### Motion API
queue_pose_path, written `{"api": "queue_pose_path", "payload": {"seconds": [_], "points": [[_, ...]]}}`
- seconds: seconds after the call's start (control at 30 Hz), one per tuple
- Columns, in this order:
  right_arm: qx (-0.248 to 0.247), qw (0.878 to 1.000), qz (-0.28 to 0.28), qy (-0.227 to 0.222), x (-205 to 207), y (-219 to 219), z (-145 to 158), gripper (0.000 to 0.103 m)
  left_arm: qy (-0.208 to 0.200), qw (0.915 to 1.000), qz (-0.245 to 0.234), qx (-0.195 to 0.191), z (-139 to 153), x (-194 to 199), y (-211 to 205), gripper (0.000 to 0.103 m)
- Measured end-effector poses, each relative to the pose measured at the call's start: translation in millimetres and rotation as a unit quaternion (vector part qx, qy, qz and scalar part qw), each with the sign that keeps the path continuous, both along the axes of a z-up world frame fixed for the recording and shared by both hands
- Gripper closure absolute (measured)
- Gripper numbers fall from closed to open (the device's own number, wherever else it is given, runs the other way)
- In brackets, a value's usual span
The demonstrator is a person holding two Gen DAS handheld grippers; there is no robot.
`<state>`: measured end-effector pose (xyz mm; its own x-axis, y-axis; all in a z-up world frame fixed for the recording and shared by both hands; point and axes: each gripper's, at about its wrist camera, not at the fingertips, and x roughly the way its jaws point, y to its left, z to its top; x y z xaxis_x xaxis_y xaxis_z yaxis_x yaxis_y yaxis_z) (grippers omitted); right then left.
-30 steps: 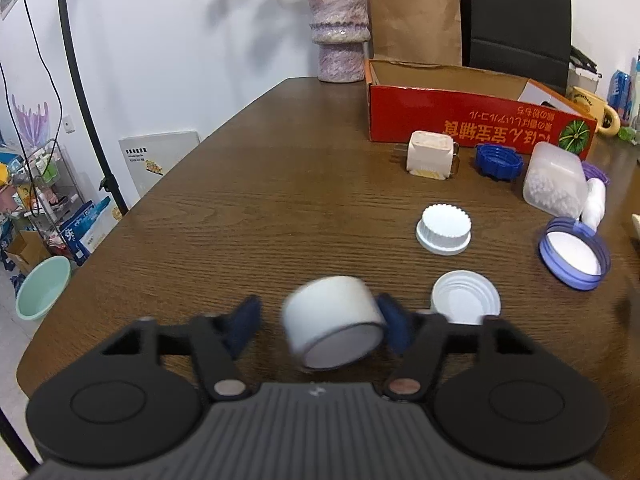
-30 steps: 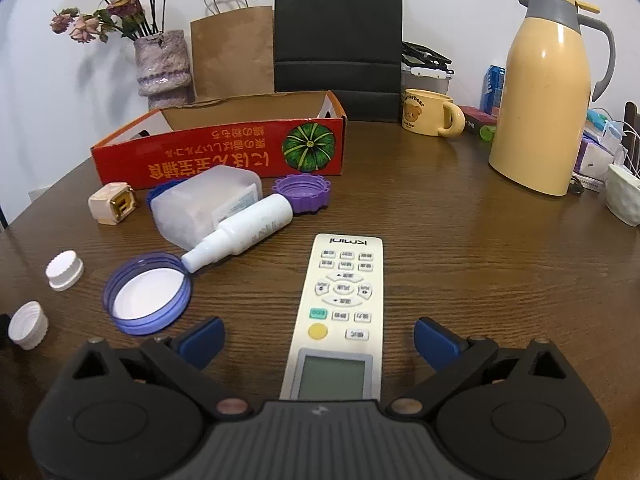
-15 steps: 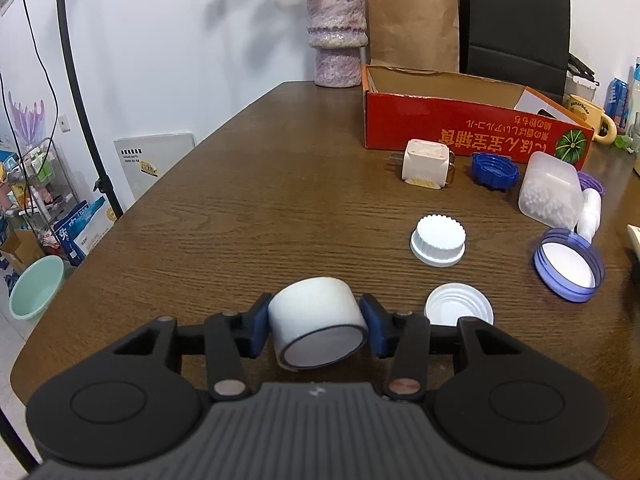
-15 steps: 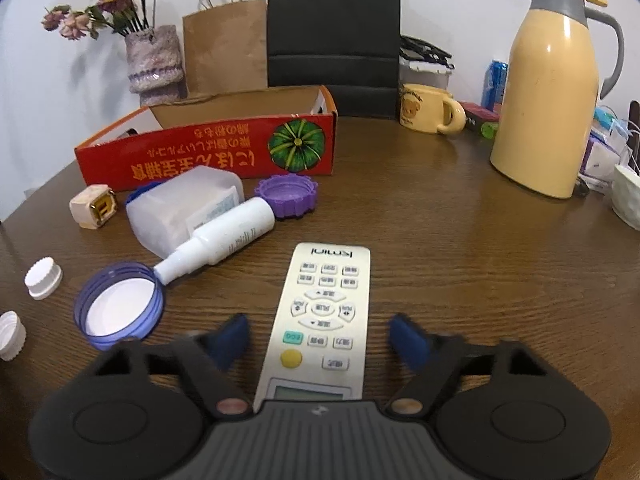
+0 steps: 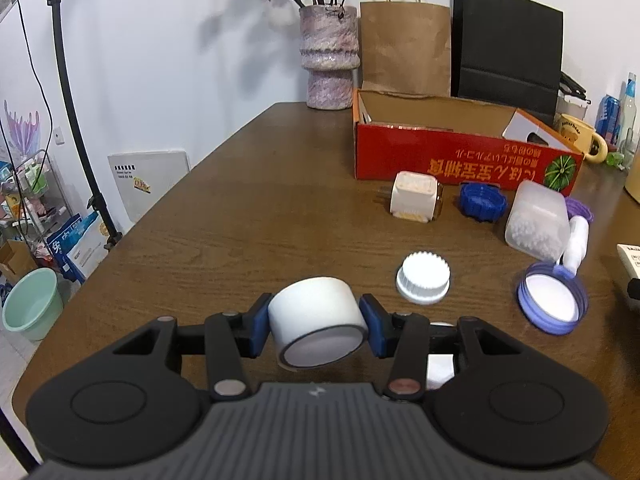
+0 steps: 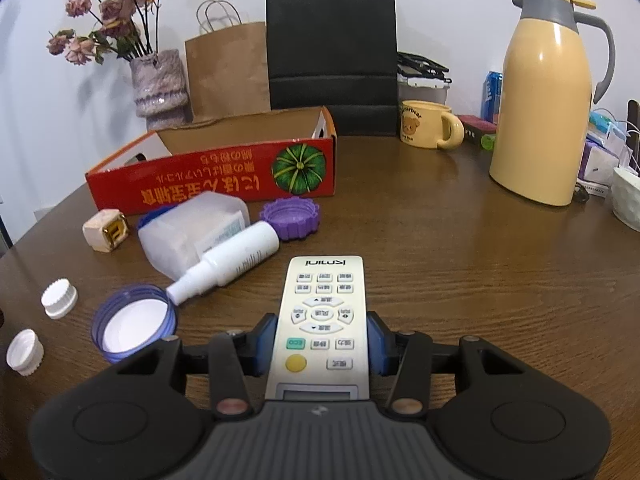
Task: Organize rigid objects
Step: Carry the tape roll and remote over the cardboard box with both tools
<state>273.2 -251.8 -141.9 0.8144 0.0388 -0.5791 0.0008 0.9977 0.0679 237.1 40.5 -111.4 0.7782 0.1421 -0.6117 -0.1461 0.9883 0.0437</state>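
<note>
In the left wrist view my left gripper (image 5: 316, 326) is shut on a white round container (image 5: 312, 312), tilted with its flat face toward the camera and both blue pads pressed on its sides. My right gripper (image 6: 320, 342) is shut on a white remote control (image 6: 324, 292), which lies lengthwise on the brown table (image 6: 460, 280) and points away between the pads. Loose on the table are a white ribbed cap (image 5: 423, 278), a purple-blue lid (image 5: 552, 304), a translucent container (image 5: 536, 220), a white spray bottle (image 6: 228, 260), a purple cap (image 6: 291, 217), a blue cap (image 5: 482, 202) and a cream plug adapter (image 5: 414, 198).
An open red cardboard box (image 6: 208, 184) stands behind the loose items. Behind it are a vase (image 6: 160, 84) and paper bags. A yellow thermos (image 6: 548, 112) and a mug (image 6: 428, 130) stand at the back right. A second white cap (image 6: 25, 352) lies near the table's left edge.
The left jaws closed onto the white container, which was loose and blurred between them. The right jaws went from wide open to clamped on the remote's sides.
</note>
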Motion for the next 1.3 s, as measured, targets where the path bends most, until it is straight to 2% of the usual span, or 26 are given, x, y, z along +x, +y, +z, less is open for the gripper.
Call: {"api": "queue_pose_path", "payload": {"seconds": [0.63, 1.03, 1.3], "points": [[0.003, 0.998, 0.028, -0.061, 14.4, 13.1, 41.8, 0.057, -0.049, 0.9981, -0.038, -0.008, 40.3, 29.7, -20.8, 0.055], [0.005, 0.993, 0.058, -0.107, 53.0, 36.2, 76.4, 0.057, -0.079, 0.9947, -0.065, -0.01, 68.1, 73.3, -41.2, 0.055], [0.008, 0.99, 0.07, -0.124, 91.1, 52.5, 89.0, 0.057, -0.098, 0.9929, -0.066, -0.016, 83.0, 112.8, -47.8, 0.055]]}}
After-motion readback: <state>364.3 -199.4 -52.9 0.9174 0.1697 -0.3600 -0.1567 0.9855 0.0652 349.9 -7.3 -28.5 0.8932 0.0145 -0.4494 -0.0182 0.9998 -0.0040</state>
